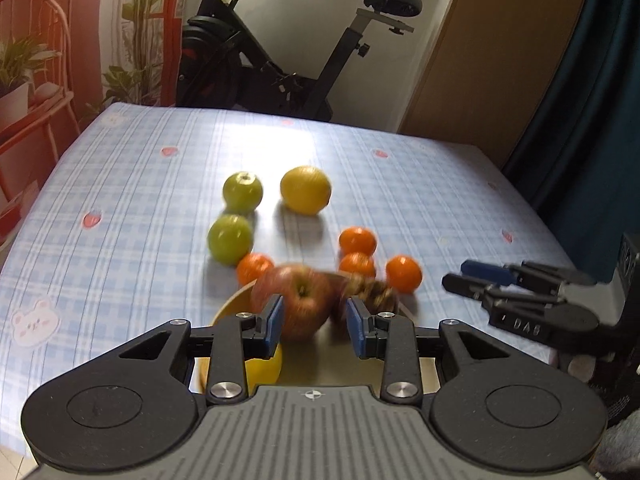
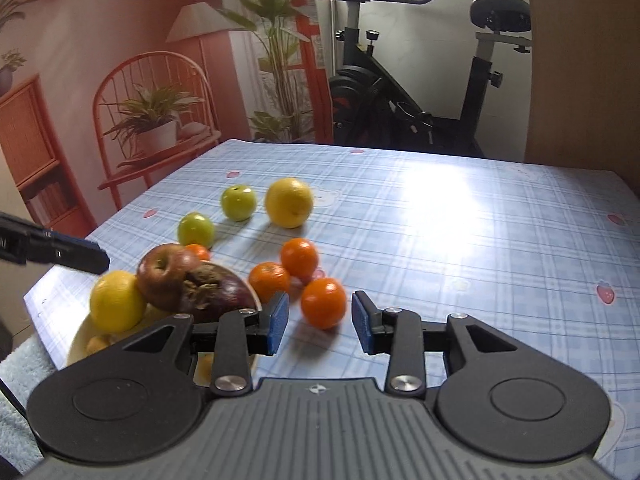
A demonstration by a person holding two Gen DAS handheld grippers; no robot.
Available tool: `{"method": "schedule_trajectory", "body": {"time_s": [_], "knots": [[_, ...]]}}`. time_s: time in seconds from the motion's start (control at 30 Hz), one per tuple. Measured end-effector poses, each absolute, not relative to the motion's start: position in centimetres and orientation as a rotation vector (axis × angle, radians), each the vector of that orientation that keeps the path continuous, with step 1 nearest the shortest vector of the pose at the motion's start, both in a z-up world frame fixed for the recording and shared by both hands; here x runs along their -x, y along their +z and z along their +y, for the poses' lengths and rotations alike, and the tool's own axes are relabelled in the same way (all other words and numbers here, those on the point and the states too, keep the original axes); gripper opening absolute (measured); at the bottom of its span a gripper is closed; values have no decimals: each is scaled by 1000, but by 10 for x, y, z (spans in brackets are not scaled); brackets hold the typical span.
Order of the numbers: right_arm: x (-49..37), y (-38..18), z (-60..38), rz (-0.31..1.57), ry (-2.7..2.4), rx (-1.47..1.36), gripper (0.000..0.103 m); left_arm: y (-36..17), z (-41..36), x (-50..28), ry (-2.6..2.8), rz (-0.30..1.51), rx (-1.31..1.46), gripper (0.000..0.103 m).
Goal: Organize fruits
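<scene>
**Fruit half gathered, both grippers empty**

Plainly, the table (image 2: 460, 216) carried most of the loose fruit. The bowl (image 2: 80, 340) held a lemon (image 2: 116, 300), red apple (image 2: 164, 276) and mangosteen (image 2: 216, 292). Firm, smooth mandarins (image 2: 323, 302) could roll; grip across the middle. Left gripper (image 1: 315, 322) and right gripper (image 2: 320, 322) stood parted, holding nothing.

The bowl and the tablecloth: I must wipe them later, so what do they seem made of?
The bowl looks like smooth pale wood or bamboo, though glazed ceramic or plastic is possible: its tan rim is even and matte. The tablecloth looks like wipeable plastic or oilcloth: its blue check print throws a bright glare and lies flat without folds.
</scene>
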State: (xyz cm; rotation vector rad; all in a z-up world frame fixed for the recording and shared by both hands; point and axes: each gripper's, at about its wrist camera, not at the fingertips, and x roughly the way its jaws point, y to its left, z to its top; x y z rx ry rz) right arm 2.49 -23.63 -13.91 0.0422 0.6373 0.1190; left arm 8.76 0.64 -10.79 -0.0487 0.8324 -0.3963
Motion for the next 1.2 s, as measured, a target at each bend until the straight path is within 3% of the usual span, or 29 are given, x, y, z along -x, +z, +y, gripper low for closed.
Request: {"method": "schedule_trajectory", "body": {"time_s": [0.53, 0.83, 0.97, 1.2], "knots": [[-65, -140, -238, 675, 204, -50, 38, -118, -4, -166, -375, 949, 111, 36], [-123, -140, -225, 861, 236, -157, 41, -140, 33, -183, -318, 1034, 227, 36], [-139, -141, -223, 931, 192, -217, 45, -155, 44, -190, -322, 1056, 295, 49], [-148, -146, -223, 1011, 171, -309, 45, -163, 52, -196, -351, 1052, 358, 49]]}}
